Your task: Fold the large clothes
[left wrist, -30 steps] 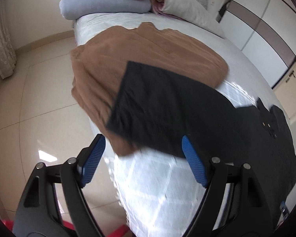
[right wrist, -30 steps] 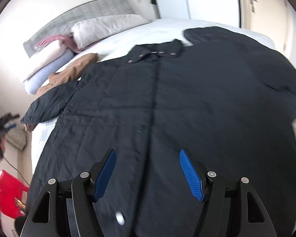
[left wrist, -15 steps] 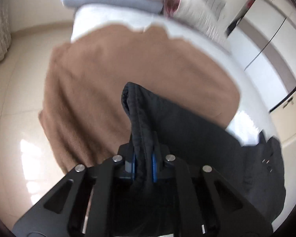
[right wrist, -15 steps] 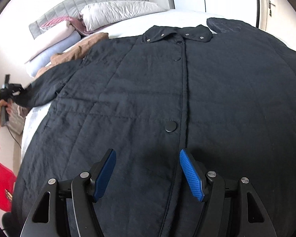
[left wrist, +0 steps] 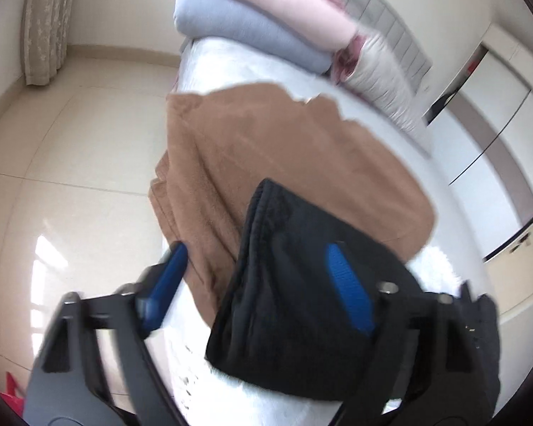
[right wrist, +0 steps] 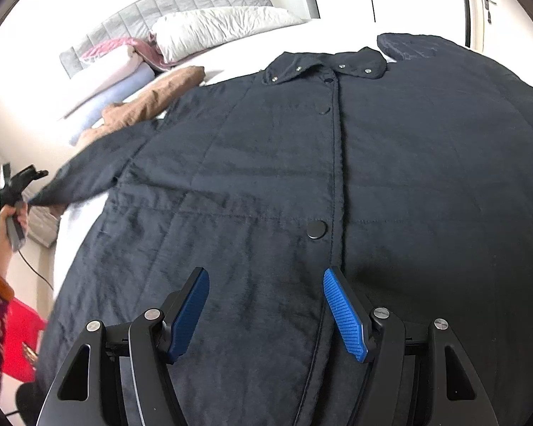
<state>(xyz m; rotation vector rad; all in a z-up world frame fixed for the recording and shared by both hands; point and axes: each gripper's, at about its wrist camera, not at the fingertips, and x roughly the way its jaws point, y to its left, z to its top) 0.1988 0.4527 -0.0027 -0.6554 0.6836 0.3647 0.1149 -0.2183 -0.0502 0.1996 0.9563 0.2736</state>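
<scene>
A large black quilted coat (right wrist: 337,184) lies front up and buttoned on the white bed (right wrist: 259,56), collar toward the pillows. Its left sleeve (left wrist: 302,298) stretches over the bed's edge and rests partly on a brown garment (left wrist: 284,156). My left gripper (left wrist: 259,284) is open, its blue pads either side of the sleeve cuff; it also shows at the far left of the right wrist view (right wrist: 17,188). My right gripper (right wrist: 264,305) is open and empty, just above the coat's lower front beside the button line.
Folded pink and blue blankets (left wrist: 266,25) and a white pillow (right wrist: 220,28) lie at the head of the bed. Tiled floor (left wrist: 71,163) runs along the left side, with a curtain (left wrist: 42,21) in the corner. White wardrobes (left wrist: 497,113) stand beyond the bed.
My left gripper was shut on the sleeve cuff half a second ago and has opened, letting the cuff go. My right gripper has moved closer over the coat's front.
</scene>
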